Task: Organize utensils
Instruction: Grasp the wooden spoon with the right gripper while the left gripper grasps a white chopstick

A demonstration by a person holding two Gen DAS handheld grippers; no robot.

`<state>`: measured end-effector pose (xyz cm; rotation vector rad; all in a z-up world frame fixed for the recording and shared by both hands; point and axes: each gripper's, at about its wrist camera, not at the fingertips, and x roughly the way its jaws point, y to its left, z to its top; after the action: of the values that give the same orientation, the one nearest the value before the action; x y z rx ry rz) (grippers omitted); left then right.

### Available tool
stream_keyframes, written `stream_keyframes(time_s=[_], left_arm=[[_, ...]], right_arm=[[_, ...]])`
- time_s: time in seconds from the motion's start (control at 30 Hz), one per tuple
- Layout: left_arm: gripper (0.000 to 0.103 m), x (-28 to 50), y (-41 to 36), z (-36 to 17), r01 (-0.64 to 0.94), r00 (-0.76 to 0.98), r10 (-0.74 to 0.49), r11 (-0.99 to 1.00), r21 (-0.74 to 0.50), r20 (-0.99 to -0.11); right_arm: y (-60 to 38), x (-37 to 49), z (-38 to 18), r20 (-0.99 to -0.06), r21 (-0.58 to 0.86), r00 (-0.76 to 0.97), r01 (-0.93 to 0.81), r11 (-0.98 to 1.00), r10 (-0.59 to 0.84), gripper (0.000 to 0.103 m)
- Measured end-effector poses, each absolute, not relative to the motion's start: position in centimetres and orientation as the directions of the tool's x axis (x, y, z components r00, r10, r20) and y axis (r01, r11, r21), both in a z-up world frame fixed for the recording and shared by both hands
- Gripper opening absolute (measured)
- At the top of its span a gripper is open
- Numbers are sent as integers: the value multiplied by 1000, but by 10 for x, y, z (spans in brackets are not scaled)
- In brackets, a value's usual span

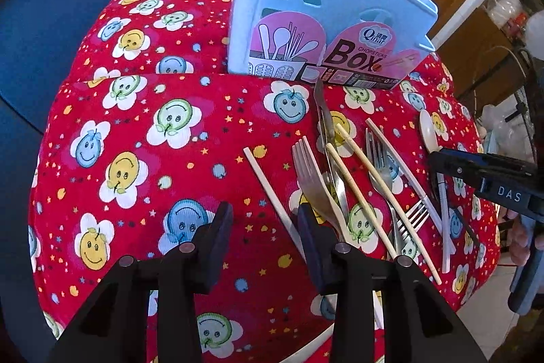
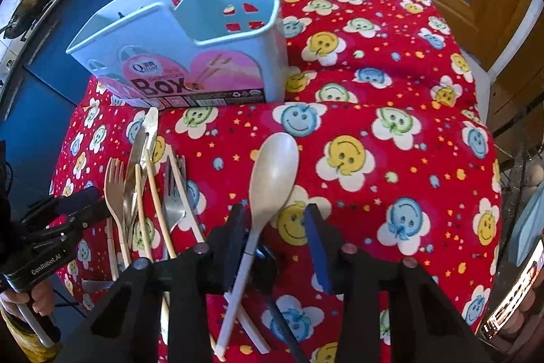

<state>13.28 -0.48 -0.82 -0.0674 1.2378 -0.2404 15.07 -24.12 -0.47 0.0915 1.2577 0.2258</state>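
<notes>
While between right fingers (image 2: 238, 237), spoon (image 2: 272, 172).

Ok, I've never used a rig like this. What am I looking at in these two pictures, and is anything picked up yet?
There is no robot here. A person holds a two-finger gripper in each hand, and each picture comes from a fisheye camera on one gripper, looking along its black fingers. The left gripper has its jaws open around a loose chopstick. The right gripper has its jaws open around the handle of a cream spoon. Neither thing is gripped yet. On the red smiley cloth lies a pile of forks, a knife and more chopsticks, and the blue utensil box stands behind it.
</notes>
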Motion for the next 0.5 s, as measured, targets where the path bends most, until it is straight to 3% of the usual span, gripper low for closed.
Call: stream_keyframes(time_s=[0.13,0.27,0.33,0.5], left_arm=[[35,136,-13,-9,163,288,-173,978,-130,-942],[16,142,-22,-8,162,269,-115,984,-73,-956],[10,144,-24,-7,157,249,-128,983,-90,-960],[7,144,-18,-6,131,222,-191,978,-165,-956]], right_arm=[[-240,157,-8,-938,209,257,-113,971,232,22],[-241,160,-10,-933,232,256,-109,967,253,21],[-245,160,-11,-926,267,249,-99,959,284,21],[-260,156,-9,-903,337,259,-70,939,343,18]])
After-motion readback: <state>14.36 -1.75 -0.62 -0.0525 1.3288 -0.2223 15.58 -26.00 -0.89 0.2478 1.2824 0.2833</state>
